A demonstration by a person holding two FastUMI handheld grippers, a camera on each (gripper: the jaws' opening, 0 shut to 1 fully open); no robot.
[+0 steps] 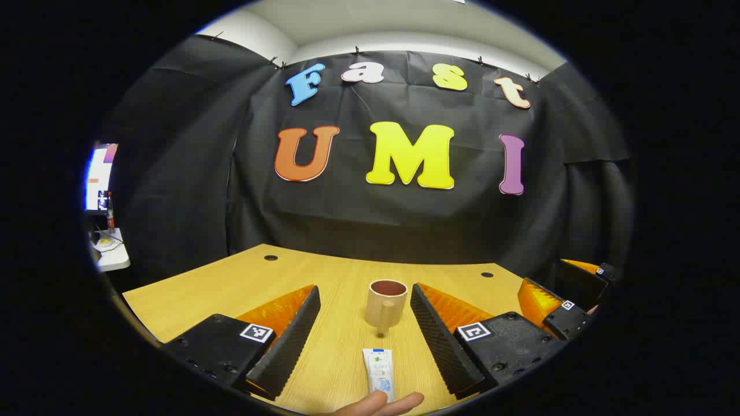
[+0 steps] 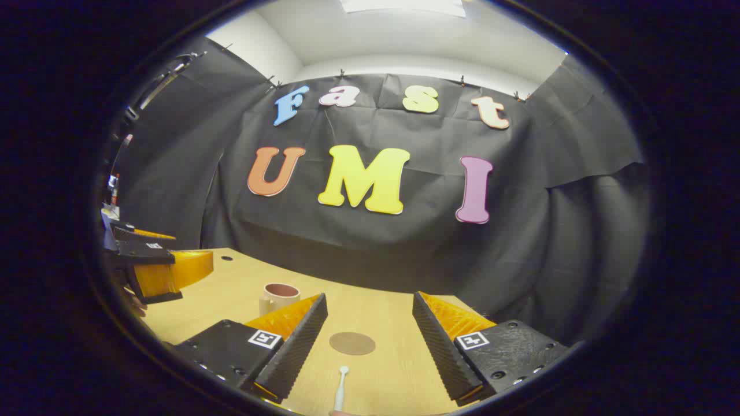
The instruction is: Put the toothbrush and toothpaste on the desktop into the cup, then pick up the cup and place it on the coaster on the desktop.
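In the left gripper view a beige cup (image 1: 386,303) with a brown inside stands upright on the wooden desk (image 1: 231,283), its handle turned toward me. A white toothpaste tube (image 1: 378,372) lies flat just in front of it, between the fingers of my open left gripper (image 1: 365,289), which holds nothing. A person's finger (image 1: 378,405) touches the tube's near end. In the right gripper view a white toothbrush (image 2: 340,388) lies before a round brown coaster (image 2: 352,343). My right gripper (image 2: 369,297) is open above them and holds nothing. The cup (image 2: 279,297) stands to the left.
The right gripper (image 1: 555,306) shows at the desk's right side in the left gripper view. The left gripper (image 2: 156,266) hangs at the far left in the right gripper view. Two cable holes (image 1: 270,257) sit near the desk's back edge by the black cloth wall.
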